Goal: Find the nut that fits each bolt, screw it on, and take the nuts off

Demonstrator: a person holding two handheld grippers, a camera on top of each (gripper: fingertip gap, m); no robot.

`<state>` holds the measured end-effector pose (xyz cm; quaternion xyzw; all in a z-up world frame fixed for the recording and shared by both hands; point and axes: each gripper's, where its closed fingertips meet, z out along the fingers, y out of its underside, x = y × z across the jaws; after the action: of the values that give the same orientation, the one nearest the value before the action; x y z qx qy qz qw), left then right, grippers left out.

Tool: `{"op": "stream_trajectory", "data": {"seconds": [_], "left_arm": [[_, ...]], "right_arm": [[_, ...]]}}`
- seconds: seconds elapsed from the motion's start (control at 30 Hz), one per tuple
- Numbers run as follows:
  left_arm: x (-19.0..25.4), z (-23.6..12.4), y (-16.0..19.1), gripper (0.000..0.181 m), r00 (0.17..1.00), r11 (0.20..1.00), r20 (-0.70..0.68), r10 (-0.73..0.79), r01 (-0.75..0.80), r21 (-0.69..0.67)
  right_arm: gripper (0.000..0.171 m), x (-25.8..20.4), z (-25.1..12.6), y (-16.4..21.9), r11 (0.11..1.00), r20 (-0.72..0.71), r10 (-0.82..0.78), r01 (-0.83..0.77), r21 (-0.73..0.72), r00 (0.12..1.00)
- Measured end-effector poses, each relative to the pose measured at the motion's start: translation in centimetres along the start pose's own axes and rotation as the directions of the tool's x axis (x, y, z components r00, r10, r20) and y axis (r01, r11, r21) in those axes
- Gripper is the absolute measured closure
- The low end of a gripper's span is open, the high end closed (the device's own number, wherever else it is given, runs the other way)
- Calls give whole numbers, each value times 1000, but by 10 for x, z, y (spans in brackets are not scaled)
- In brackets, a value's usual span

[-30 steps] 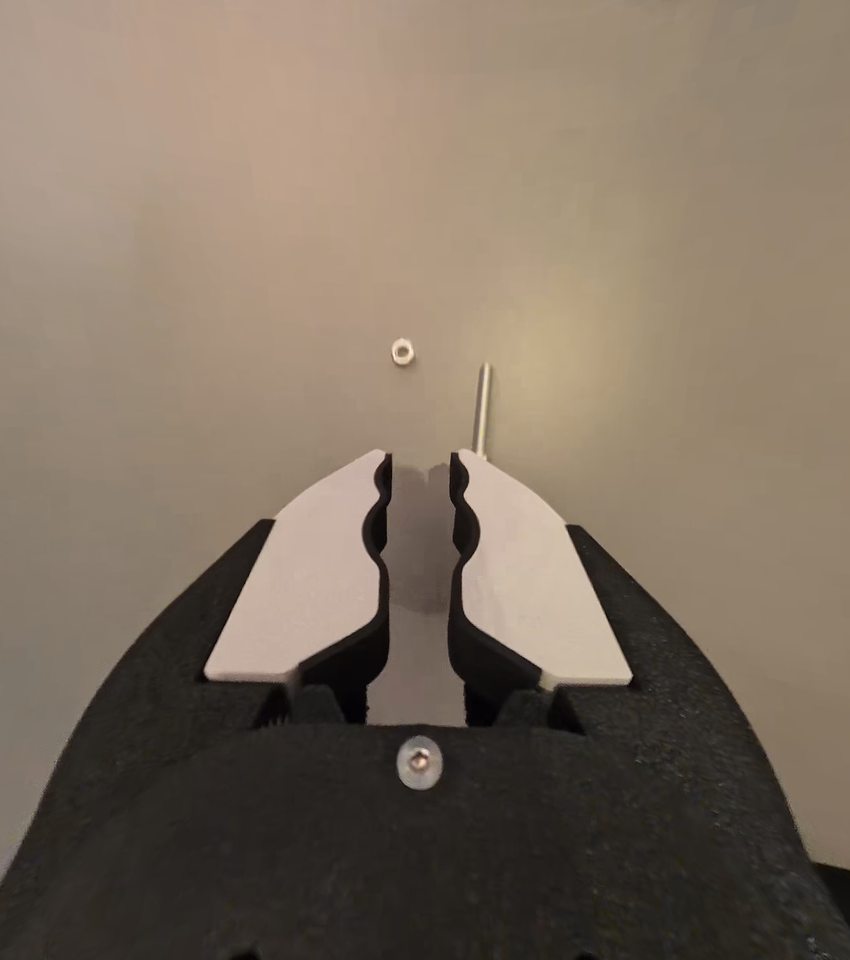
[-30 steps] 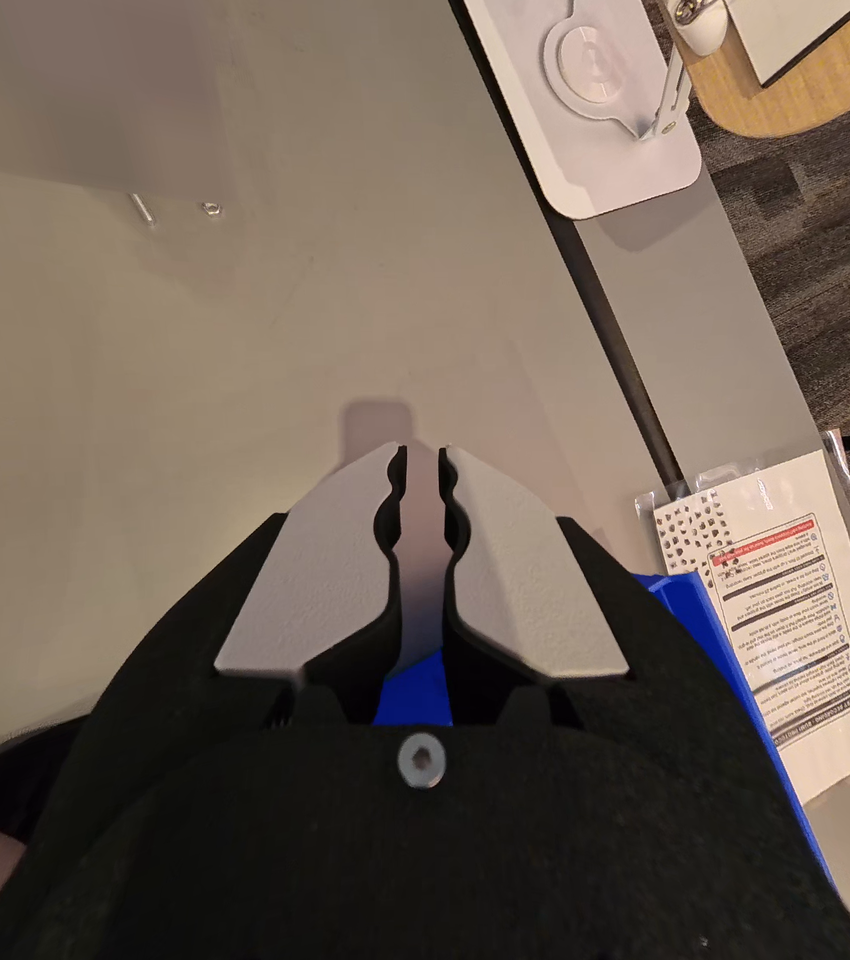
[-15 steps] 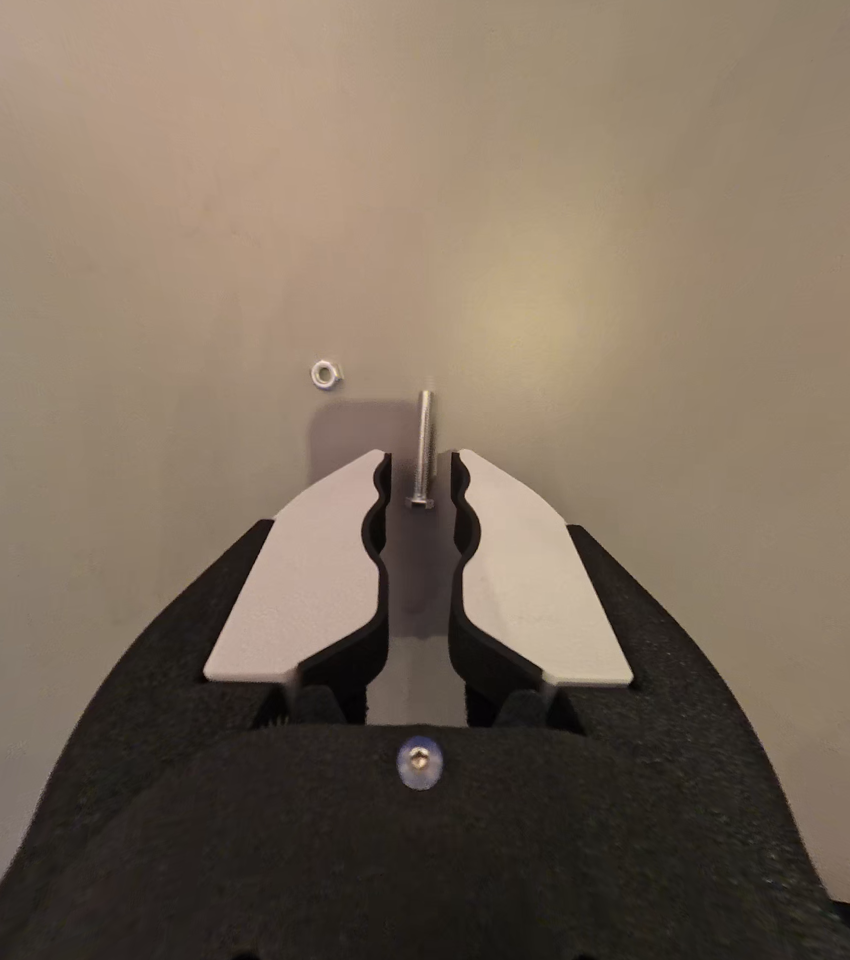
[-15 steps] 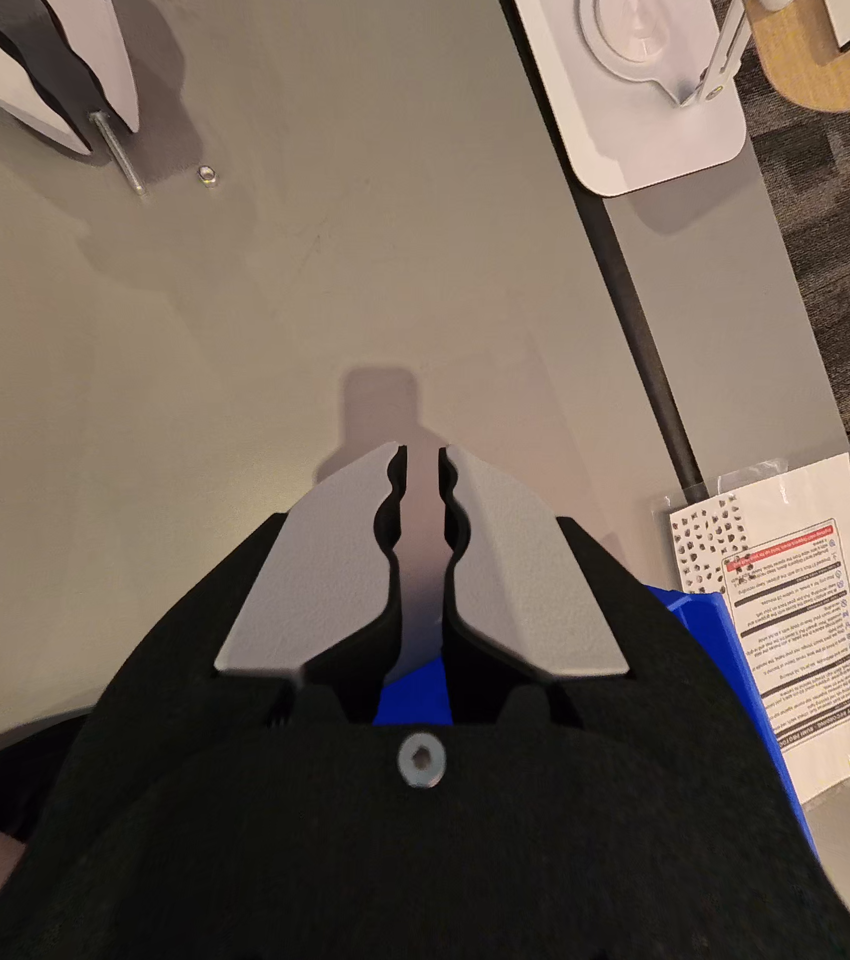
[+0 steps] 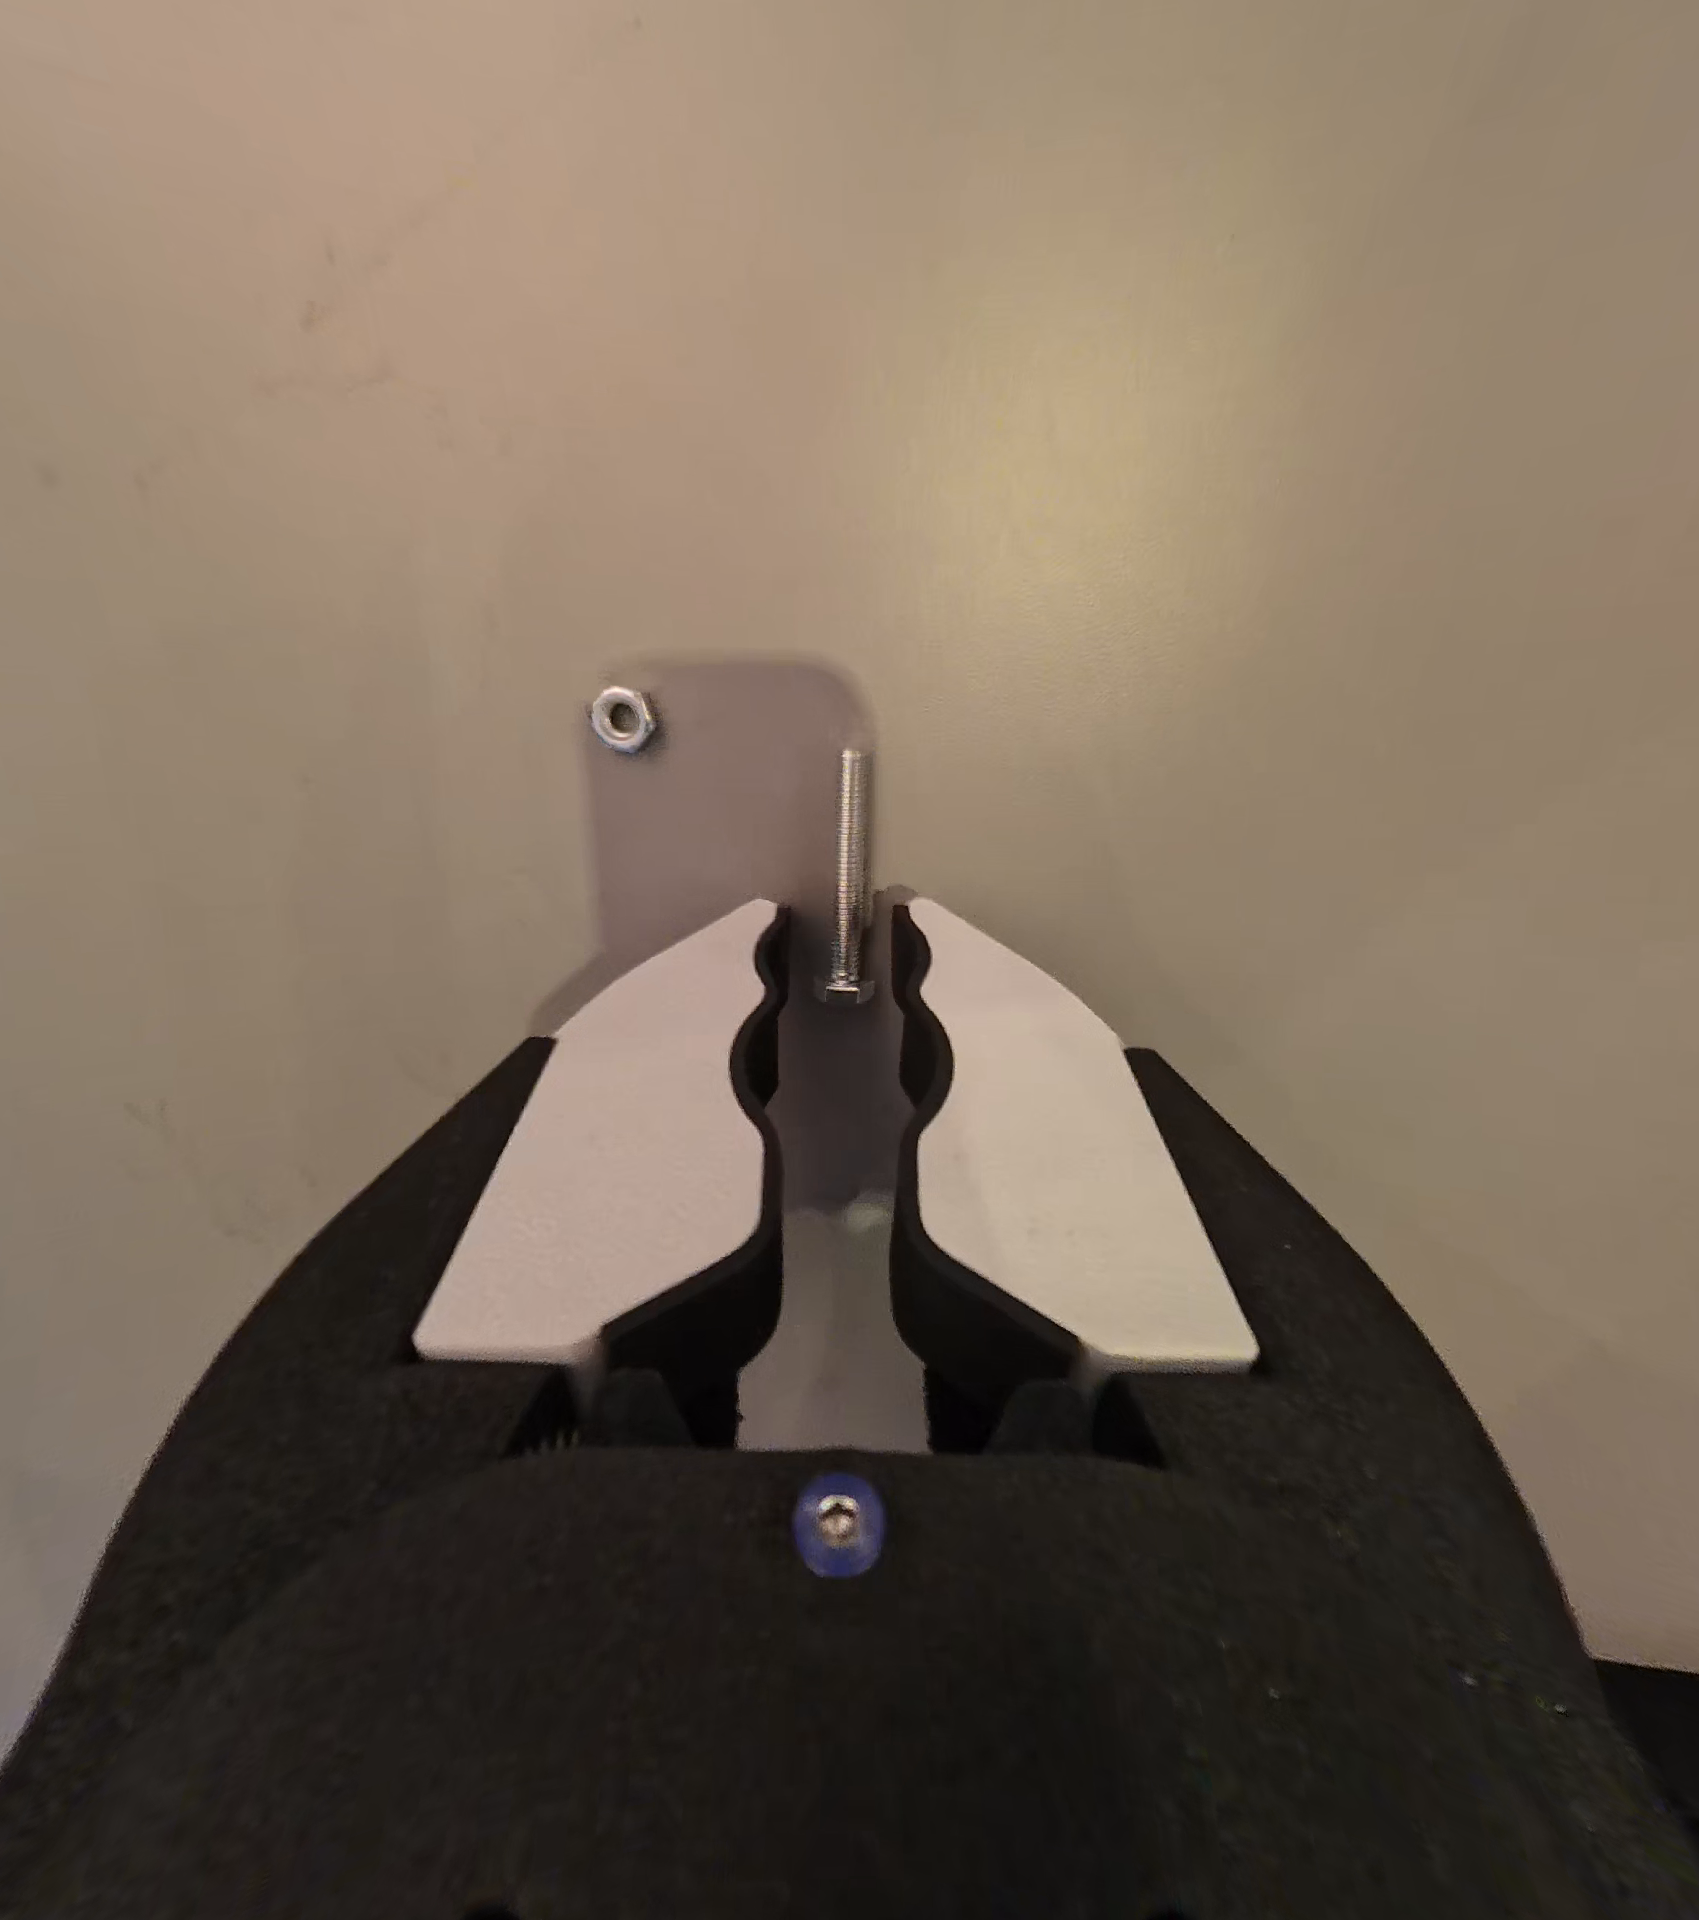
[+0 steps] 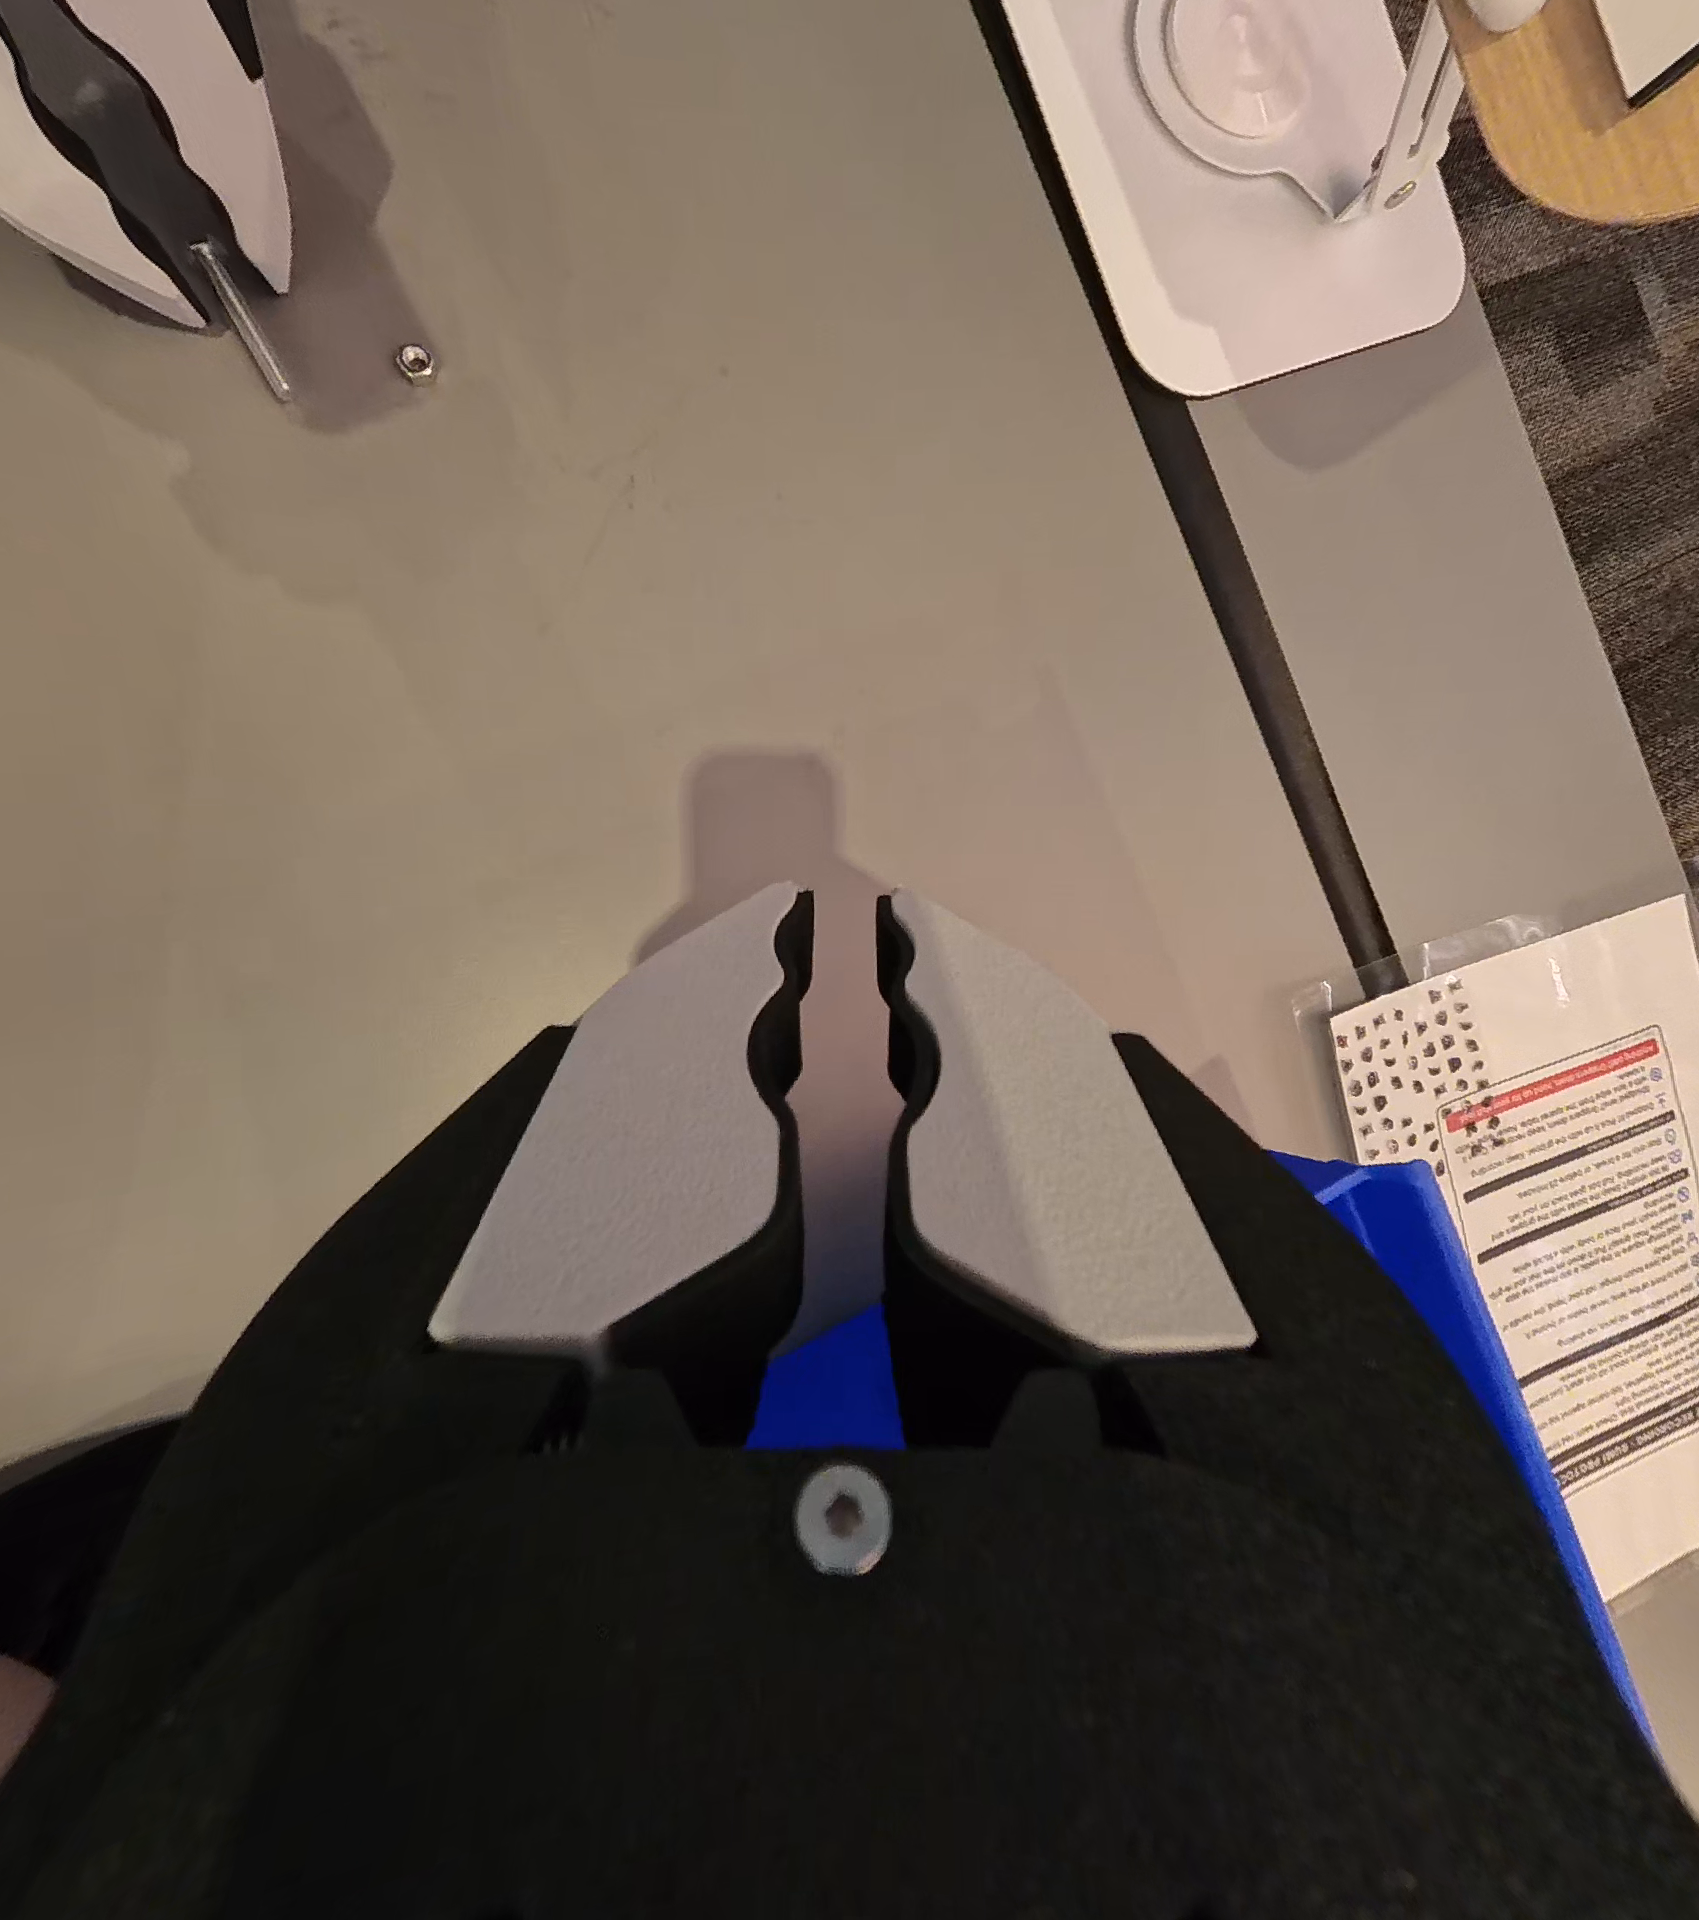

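Note:
A silver bolt lies flat on the grey table, thread pointing away. Its hex head sits between the tips of my left gripper, which is open around it without clamping. A small hex nut lies on the table just ahead and to the left of the bolt. In the right wrist view the left gripper, the bolt and the nut show at the top left. My right gripper hovers over bare table, empty, jaws a narrow gap apart.
A blue bin sits under and to the right of my right gripper. A plastic bag with a printed sheet lies beside it. A white stand base rests at the far right, past a dark seam in the table. About 25 cm separates my left fingertips from my right. From the left gripper's tips to the nut is close to 4 cm. Look for it in the left wrist view too.
My left gripper has shifted right and moved in low over the bolt, so the bolt head now lies between its fingertips. The right gripper has barely moved.

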<state>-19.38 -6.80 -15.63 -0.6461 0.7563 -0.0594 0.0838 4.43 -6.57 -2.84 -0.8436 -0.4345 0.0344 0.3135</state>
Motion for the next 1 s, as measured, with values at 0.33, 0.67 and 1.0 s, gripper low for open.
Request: {"op": "stream_trajectory", "data": {"seconds": [0.33,0.67,1.0], "left_arm": [[0,-2,4,176,1000,1000,-7,11,-12,-4],[-23,-133,-72,177,933,441,-310,-184,361,822],[-11,-160,-90,176,938,299,-329,-106,346,890]], "right_arm": [[160,-2,2,-3,1000,9,-7,7,6,1000],[158,-60,-15,-124,827,241,-125,-34,562,962],[151,-94,-7,-177,643,536,-66,-375,668,842]]}}
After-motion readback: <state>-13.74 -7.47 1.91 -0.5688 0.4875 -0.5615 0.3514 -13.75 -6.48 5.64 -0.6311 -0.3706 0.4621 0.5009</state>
